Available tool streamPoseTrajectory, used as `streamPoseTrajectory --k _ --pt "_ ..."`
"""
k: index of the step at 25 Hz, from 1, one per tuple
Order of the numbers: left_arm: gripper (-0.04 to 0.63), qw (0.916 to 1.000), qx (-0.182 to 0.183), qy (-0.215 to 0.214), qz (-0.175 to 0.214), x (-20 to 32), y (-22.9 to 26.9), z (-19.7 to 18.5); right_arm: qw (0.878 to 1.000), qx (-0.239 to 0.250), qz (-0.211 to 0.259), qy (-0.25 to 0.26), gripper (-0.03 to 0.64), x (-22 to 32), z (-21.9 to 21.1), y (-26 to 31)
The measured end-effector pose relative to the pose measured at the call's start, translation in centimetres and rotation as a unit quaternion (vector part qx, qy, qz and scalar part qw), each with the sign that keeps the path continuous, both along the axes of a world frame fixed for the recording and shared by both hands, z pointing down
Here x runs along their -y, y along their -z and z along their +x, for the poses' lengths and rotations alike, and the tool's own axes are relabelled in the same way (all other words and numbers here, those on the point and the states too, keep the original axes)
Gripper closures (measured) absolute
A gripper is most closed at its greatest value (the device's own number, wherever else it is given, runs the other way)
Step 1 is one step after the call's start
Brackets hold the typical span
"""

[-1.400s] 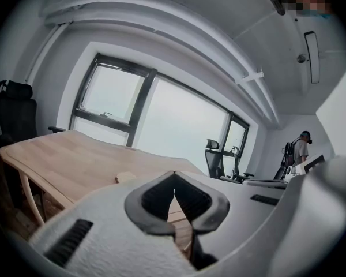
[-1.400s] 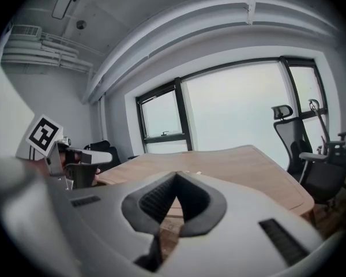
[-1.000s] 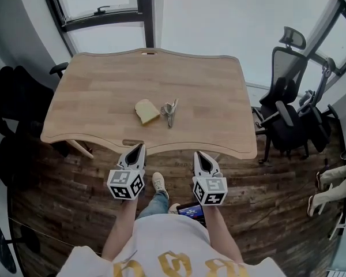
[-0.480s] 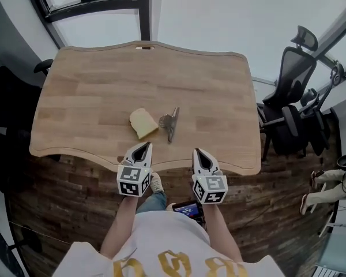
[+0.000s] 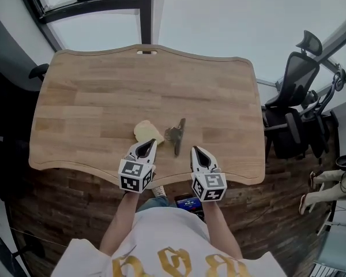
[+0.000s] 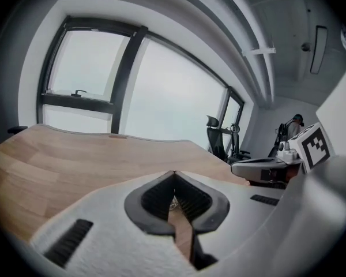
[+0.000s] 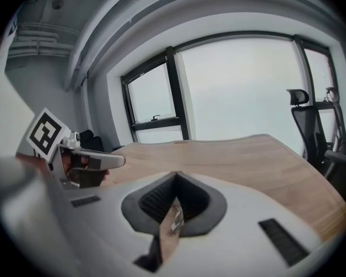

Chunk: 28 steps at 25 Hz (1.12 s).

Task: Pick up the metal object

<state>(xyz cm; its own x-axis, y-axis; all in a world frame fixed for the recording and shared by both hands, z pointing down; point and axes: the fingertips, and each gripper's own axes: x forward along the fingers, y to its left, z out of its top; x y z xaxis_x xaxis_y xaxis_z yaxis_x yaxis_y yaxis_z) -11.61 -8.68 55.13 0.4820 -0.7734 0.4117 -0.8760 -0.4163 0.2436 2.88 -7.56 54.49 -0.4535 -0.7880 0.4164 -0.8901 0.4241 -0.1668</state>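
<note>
Where the wooden table (image 5: 92, 108) stands below the big window (image 5: 104, 7), the metal object (image 5: 176, 135) lies near the table's front edge, beside a yellow chunk (image 5: 148, 132). The left gripper (image 5: 152, 142) and right gripper (image 5: 195, 150) hover over that edge, jaws pressed together on nothing. Black office chairs (image 5: 293, 97) stand off the table's right end.
</note>
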Motion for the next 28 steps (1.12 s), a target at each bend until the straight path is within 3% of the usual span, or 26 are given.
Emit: streamPoseTrajectory --k 4,8,16,28 --pt "0.575 0.9999 -0.01 0.003 -0.009 1.0 -0.1 -0.5 0.999 0.031 -0.003 -0.011 0.606 0.5 -0.1 0.7" --pt "0.575 0.9992 0.038 -0.008 -0.006 2.2 0.0 0.3 0.999 0.03 0.009 -0.018 0.606 1.4 0.9 1.8" --pt "0.575 0.9999 -0.002 -0.014 -0.004 3.3 0.7 1.9 0.999 0.028 0.015 -0.017 0.606 2.2 1.8 1.3" --pt "0.575 0.9981 -0.029 -0.002 -0.054 4.1 -1.7 2.8 1.0 0.017 -0.007 -0.002 0.606 3.1 2.9 -0.9"
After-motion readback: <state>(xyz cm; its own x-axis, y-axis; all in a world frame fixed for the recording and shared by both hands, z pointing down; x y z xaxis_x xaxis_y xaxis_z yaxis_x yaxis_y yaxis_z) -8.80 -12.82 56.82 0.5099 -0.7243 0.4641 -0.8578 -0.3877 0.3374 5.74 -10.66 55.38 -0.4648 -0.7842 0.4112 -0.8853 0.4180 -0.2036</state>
